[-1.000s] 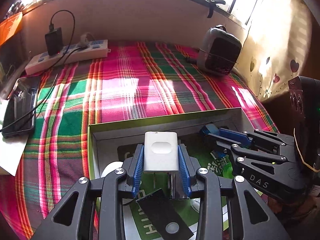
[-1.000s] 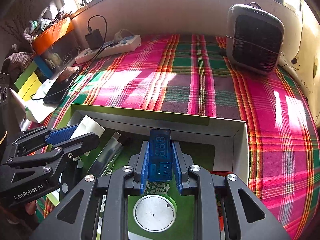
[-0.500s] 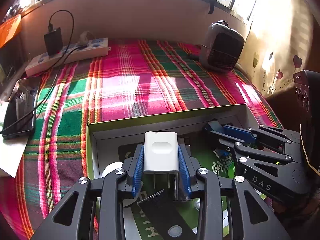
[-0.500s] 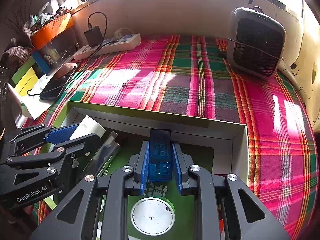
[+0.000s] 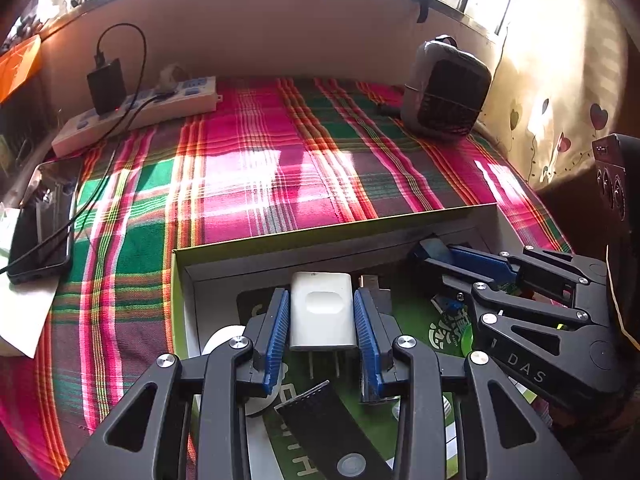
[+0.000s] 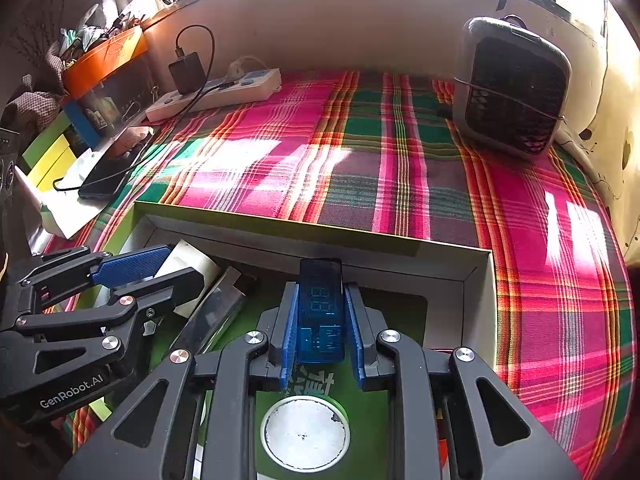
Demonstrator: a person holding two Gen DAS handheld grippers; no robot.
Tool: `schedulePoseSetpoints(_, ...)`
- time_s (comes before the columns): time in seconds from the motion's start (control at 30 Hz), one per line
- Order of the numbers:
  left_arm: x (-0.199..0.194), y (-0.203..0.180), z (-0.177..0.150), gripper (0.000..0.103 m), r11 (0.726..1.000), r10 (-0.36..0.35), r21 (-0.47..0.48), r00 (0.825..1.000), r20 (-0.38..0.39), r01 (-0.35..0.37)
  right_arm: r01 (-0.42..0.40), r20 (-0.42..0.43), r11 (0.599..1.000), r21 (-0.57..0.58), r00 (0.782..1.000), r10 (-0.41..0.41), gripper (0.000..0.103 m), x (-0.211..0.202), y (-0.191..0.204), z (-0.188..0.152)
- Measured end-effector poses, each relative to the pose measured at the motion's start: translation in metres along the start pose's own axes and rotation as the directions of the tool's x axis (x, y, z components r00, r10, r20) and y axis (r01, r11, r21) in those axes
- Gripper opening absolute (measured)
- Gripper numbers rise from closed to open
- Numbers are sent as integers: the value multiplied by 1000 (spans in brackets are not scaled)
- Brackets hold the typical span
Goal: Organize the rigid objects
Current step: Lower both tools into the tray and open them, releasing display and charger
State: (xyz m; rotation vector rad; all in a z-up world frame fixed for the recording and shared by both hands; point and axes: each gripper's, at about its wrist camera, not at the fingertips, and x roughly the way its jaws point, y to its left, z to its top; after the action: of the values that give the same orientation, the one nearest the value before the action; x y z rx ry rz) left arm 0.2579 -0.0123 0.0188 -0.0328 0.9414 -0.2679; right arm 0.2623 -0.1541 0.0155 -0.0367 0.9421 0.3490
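My left gripper [image 5: 322, 308] is shut on a white plug adapter [image 5: 322, 311], prongs pointing down, held just above the inside of an open green-rimmed box [image 5: 336, 236]. A translucent blue USB meter [image 6: 321, 312] with a digit display is clamped between the blue pads of my right gripper [image 6: 320, 312], which is shut on it over the same box [image 6: 312, 228]. Each gripper shows in the other's view: the right gripper [image 5: 460, 258] at right, the left gripper [image 6: 160, 264] at left. A black flat device [image 5: 332, 432], a silver round disc [image 6: 305, 434] and a metal strip [image 6: 212, 312] lie in the box.
The box rests on a plaid cloth [image 5: 260, 168]. At the back stand a white power strip [image 5: 136, 114] with a black charger [image 5: 105, 85] and a grey fan heater [image 6: 512, 84]. A phone [image 5: 42, 216] on a cable lies at the left edge, beside papers.
Both views have tilted slightly, so the box sits a little lower in each. Both grips are unchanged, and the adapter and meter stay over the box.
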Motion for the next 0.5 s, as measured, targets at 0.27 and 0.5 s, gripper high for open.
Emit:
schedulePoseSetpoints(0.27, 1, -1, 0, 32, 1000, 3, -1, 1000, -1, -3, 3, 4, 1000, -2, 1000, -3, 23, 0, 0, 0)
schedulePoseSetpoints(0.5, 2, -1, 0, 33, 1000, 4, -7, 1000, -1, -4, 4, 4, 1000, -4, 1000, -4, 23, 0, -1, 0)
